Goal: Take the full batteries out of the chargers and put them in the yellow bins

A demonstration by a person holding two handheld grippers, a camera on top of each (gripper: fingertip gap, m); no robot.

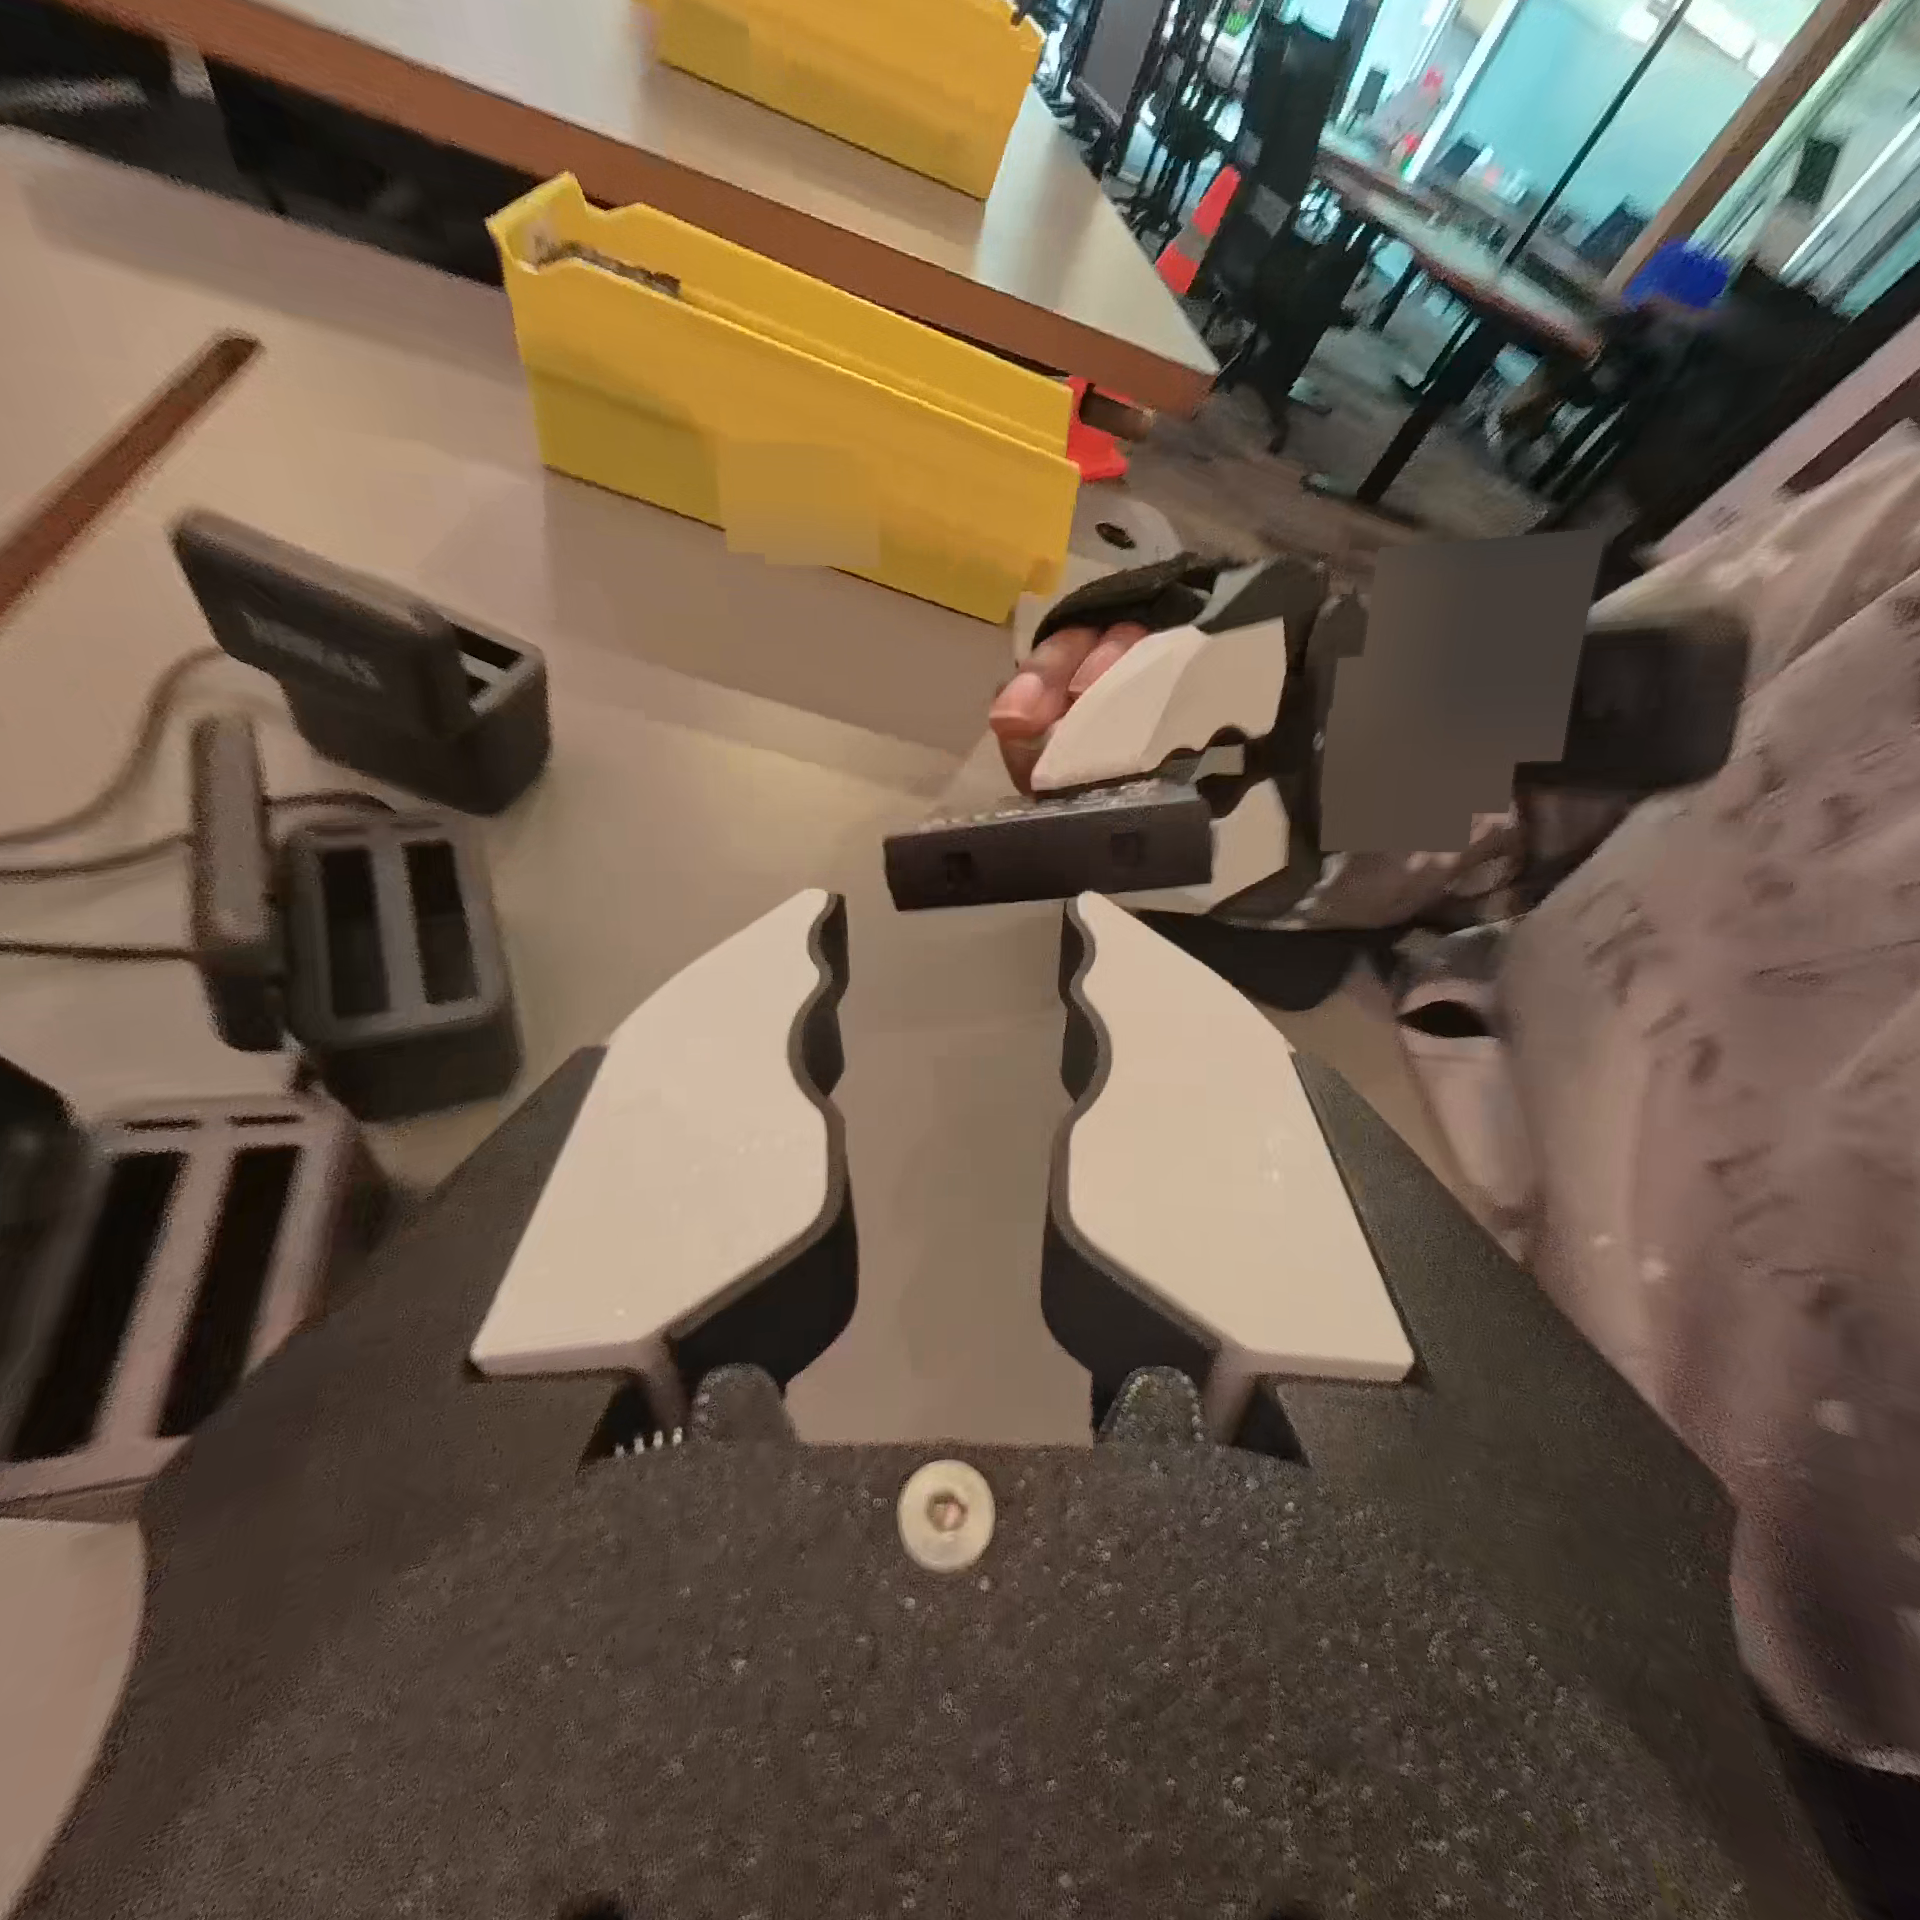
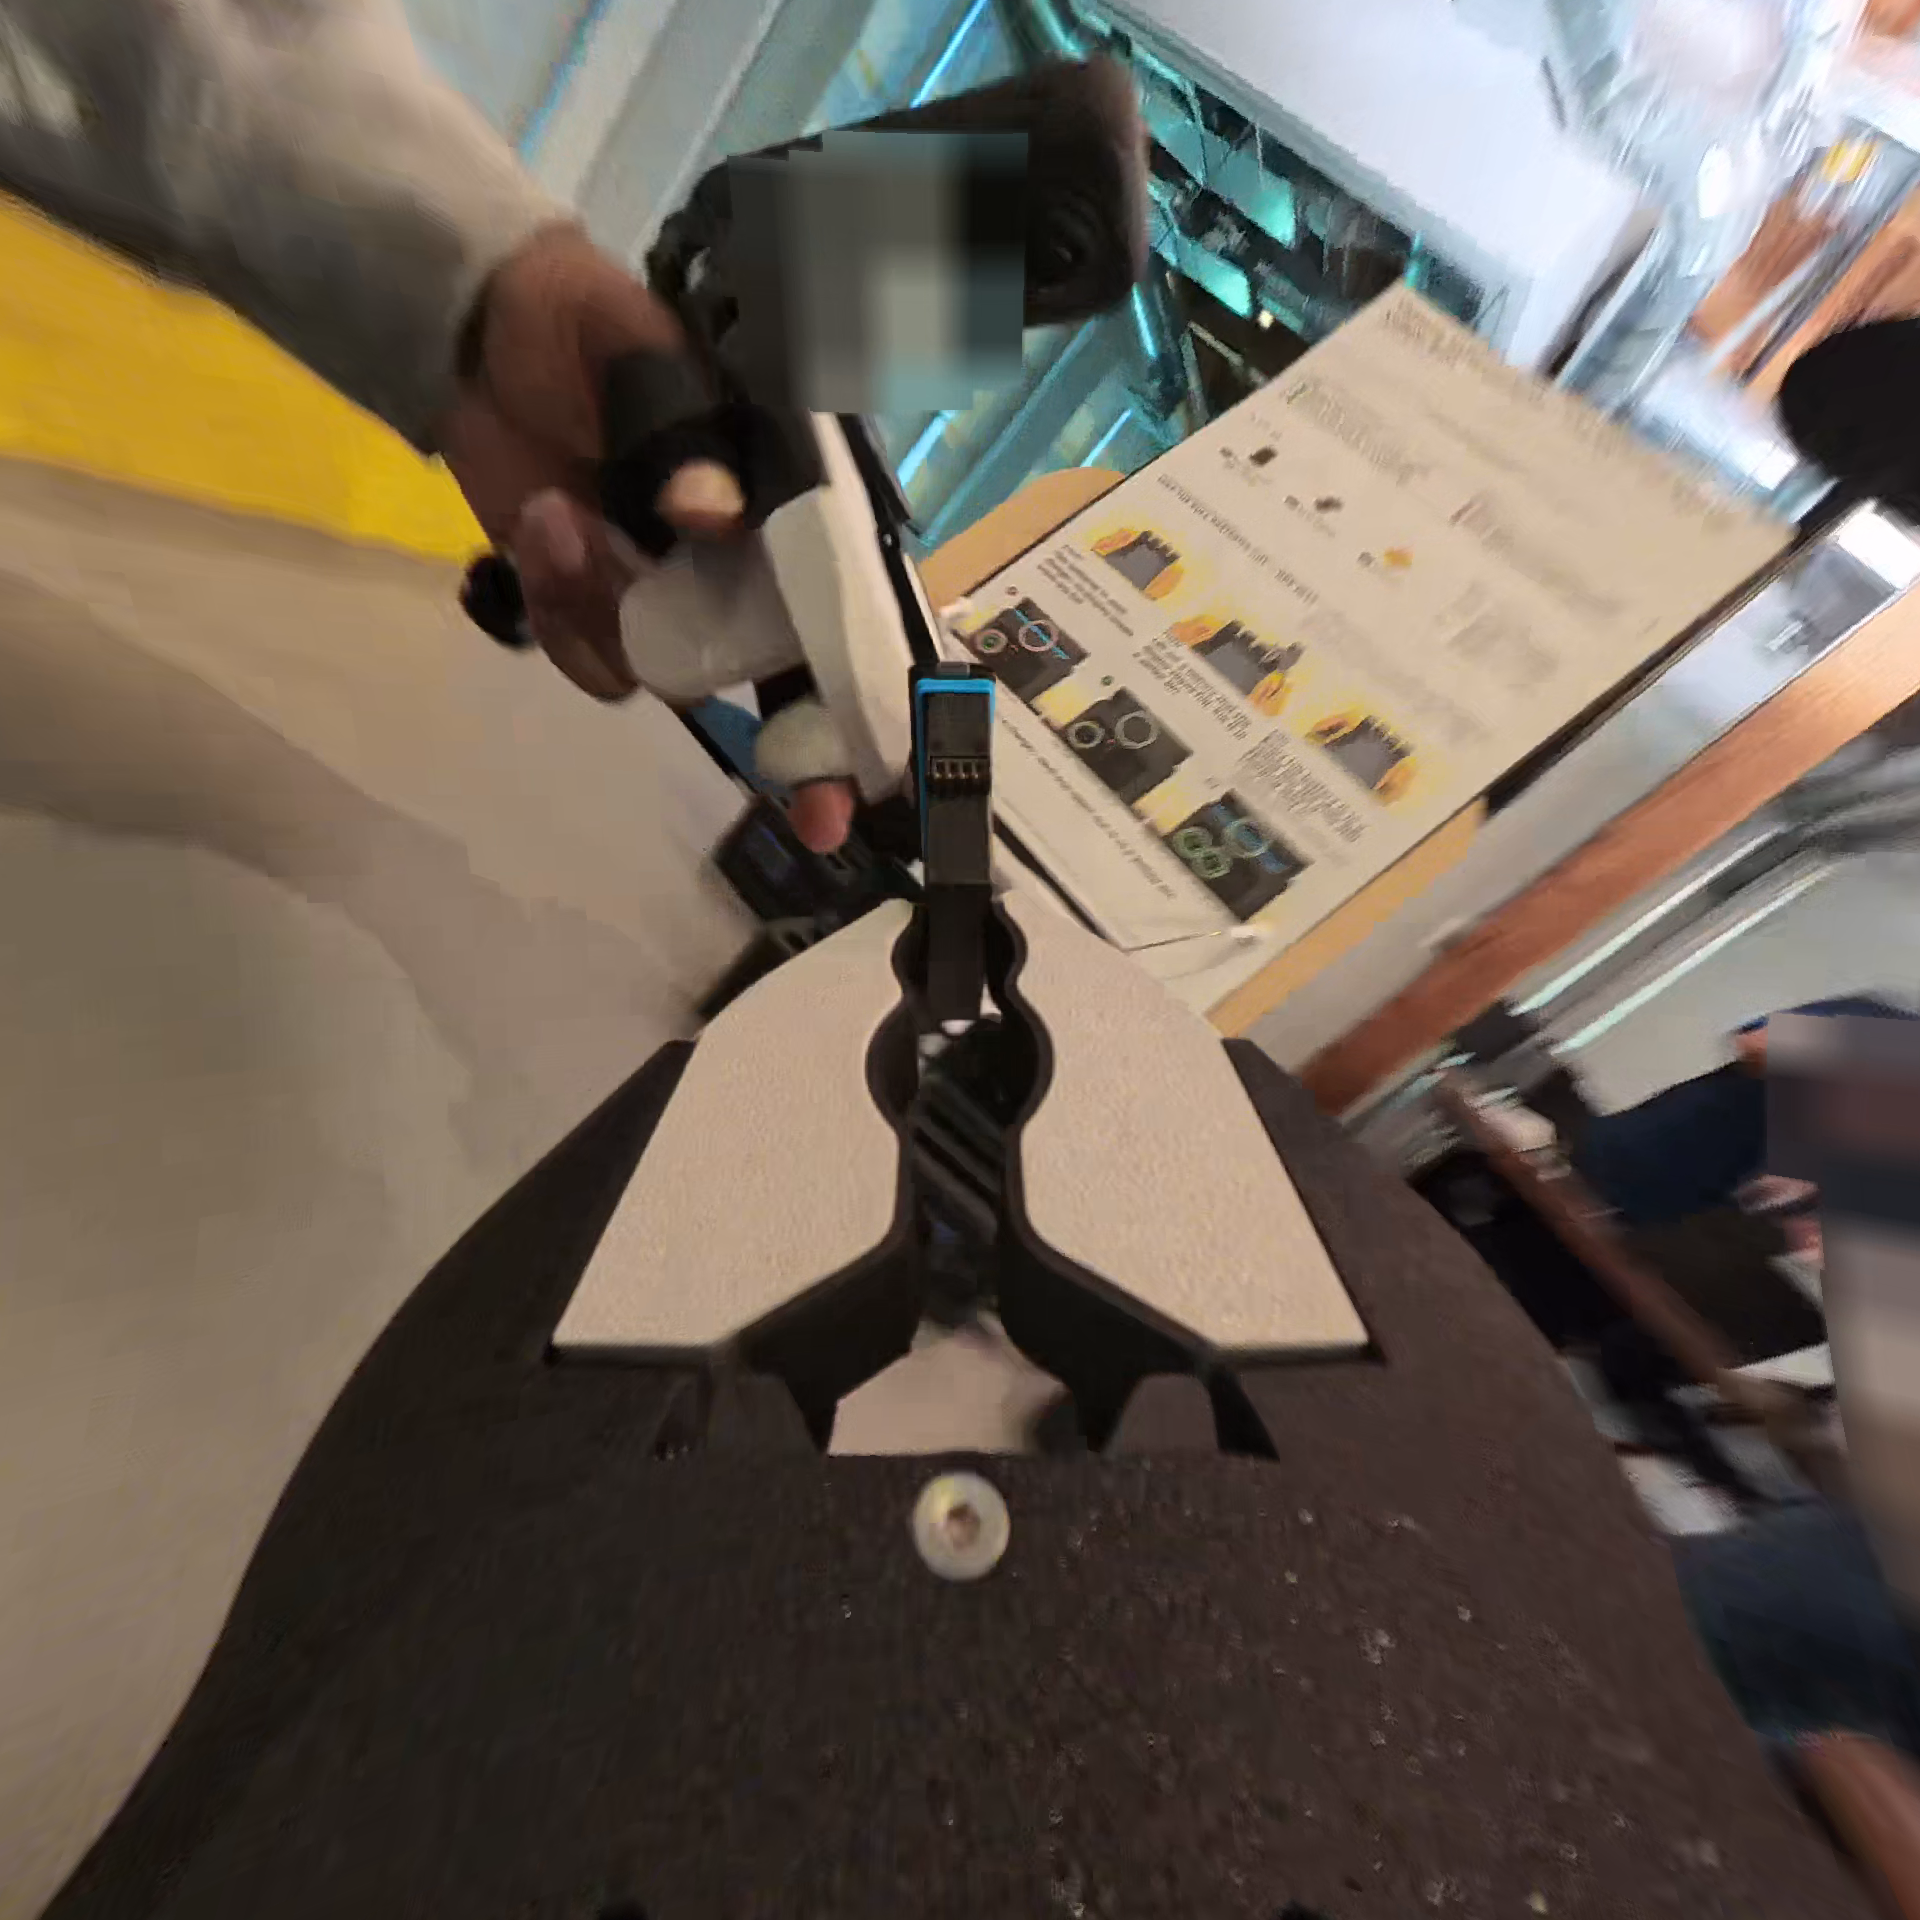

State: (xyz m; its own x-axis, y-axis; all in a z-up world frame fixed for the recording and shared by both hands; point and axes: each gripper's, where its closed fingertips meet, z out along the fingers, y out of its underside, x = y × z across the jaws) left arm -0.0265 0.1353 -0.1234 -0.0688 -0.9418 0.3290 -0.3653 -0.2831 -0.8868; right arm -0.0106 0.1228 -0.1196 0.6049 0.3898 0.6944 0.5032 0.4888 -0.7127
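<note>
Left gripper (image 1: 951,914) held level, jaws parted with nothing between them, right gripper (image 2: 954,940) clamped tight (fingers nearly meeting), turned sideways just ahead of the left

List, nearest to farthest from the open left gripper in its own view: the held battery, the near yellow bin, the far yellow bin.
1. Battery, just beyond the left gripper, slightly right.
2. Near yellow bin, farther ahead.
3. Far yellow bin, on the next table.
</note>
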